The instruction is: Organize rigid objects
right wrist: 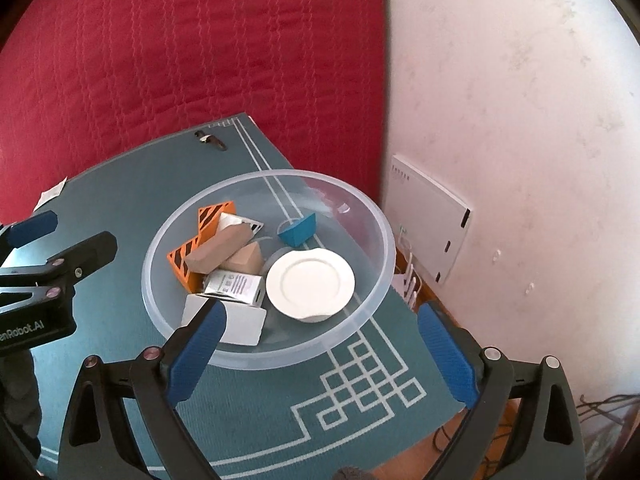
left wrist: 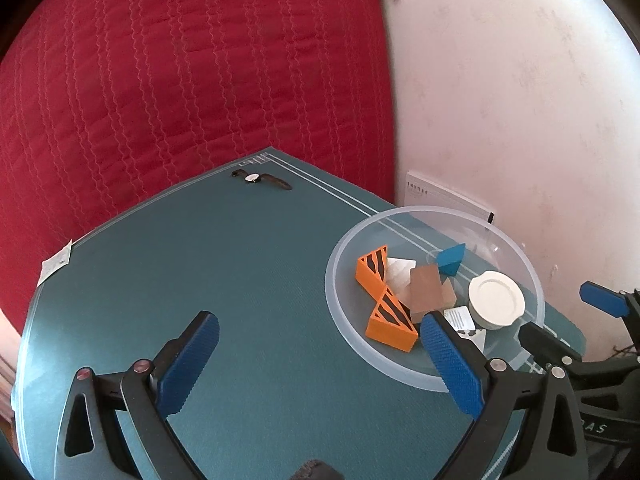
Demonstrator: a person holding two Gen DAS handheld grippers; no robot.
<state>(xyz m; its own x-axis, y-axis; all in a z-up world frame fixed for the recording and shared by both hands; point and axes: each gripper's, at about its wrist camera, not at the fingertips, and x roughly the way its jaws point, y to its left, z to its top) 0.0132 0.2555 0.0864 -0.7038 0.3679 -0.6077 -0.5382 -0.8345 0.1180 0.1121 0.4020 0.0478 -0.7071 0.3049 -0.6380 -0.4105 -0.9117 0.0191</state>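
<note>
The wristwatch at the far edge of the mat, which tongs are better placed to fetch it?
Probably left. The left tongs stand open over bare mat facing the wristwatch; the bowl lies before the right tongs.

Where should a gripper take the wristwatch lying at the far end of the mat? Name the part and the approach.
Grip the wristwatch at its round case, coming from above with the fingers across its width. It lies flat on the teal mat with the strap stretched out to both sides, so the case looks like the thickest, stiffest part, and nothing stands near it.

Lighting: your views are bright, evenly lit daylight, soft shadows. Wall (right wrist: 520, 120) washed pale. Fisheye bends edges; corners dark.
</note>
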